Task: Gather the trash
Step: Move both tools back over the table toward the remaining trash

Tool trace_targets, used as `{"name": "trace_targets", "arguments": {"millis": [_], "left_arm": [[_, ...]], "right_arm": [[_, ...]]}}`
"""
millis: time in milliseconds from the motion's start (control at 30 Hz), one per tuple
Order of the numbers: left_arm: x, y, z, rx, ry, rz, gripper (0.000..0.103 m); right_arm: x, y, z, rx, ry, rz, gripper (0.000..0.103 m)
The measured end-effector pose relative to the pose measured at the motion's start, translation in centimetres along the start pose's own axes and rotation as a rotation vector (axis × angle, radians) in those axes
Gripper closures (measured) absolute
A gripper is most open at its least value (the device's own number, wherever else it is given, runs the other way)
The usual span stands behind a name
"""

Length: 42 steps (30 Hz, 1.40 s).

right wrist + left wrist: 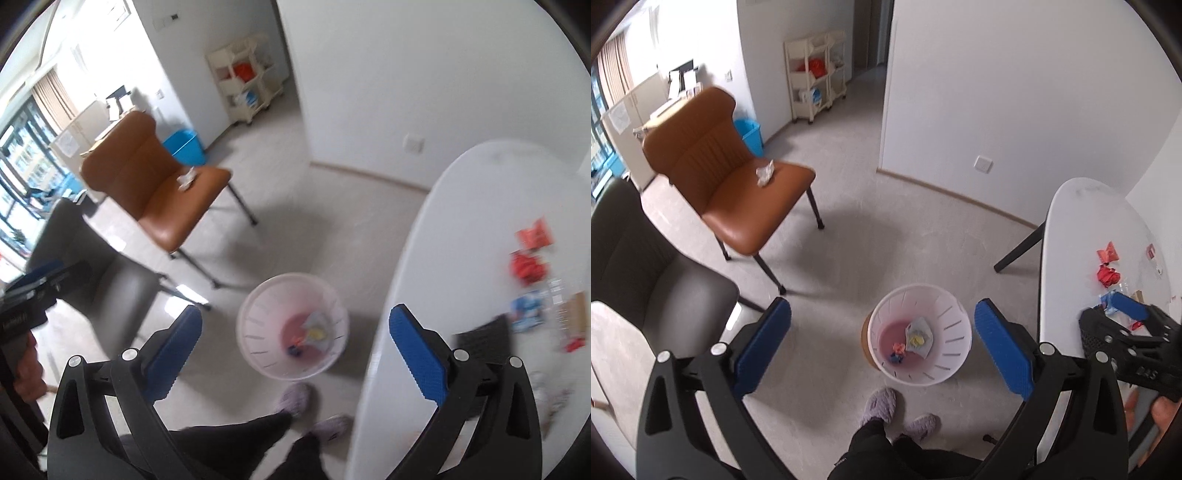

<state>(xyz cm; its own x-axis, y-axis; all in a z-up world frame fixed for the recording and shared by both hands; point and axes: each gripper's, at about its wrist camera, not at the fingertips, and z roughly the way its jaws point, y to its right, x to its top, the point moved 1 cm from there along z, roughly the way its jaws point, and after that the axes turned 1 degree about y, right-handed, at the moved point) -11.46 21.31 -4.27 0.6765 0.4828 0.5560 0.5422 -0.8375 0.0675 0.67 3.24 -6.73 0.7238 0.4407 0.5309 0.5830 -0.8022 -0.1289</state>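
A white slotted waste bin stands on the floor with several scraps of trash inside; it also shows in the right wrist view. My left gripper is open and empty, held above the bin. My right gripper is open and empty, also above the bin, beside the table edge. A crumpled white paper lies on the orange chair seat. Red wrappers and other scraps lie on the white table.
An orange chair stands left of the bin, a dark chair nearer left. The person's slippered feet stand just before the bin. A blue bin and a cream shelf cart stand by the far wall.
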Motion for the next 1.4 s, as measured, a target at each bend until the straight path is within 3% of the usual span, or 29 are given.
{"name": "trace_targets", "arguments": {"millis": [233,867,1067,1400], "left_arm": [[0.9,2.5,-1.6,-0.030,0.049,0.060,0.008],[-0.3,9.5,-1.7,-0.106,0.046,0.189,0.008],[-1.9,13.9,-0.2,-0.155,0.003,0.300,0.008],[-5.9,23.2,3.6,-0.272,-0.111,0.489,0.008]], "right_arm": [[-0.6,1.4,-4.0,-0.028,0.094,0.023,0.002],[-4.5,5.6,-6.4,-0.035,0.136,0.145,0.002],[-9.0,9.8,-7.8,-0.077,0.177,0.159,0.002],[-18.1,17.1,-5.0,-0.111,0.023,0.282,0.003]]}}
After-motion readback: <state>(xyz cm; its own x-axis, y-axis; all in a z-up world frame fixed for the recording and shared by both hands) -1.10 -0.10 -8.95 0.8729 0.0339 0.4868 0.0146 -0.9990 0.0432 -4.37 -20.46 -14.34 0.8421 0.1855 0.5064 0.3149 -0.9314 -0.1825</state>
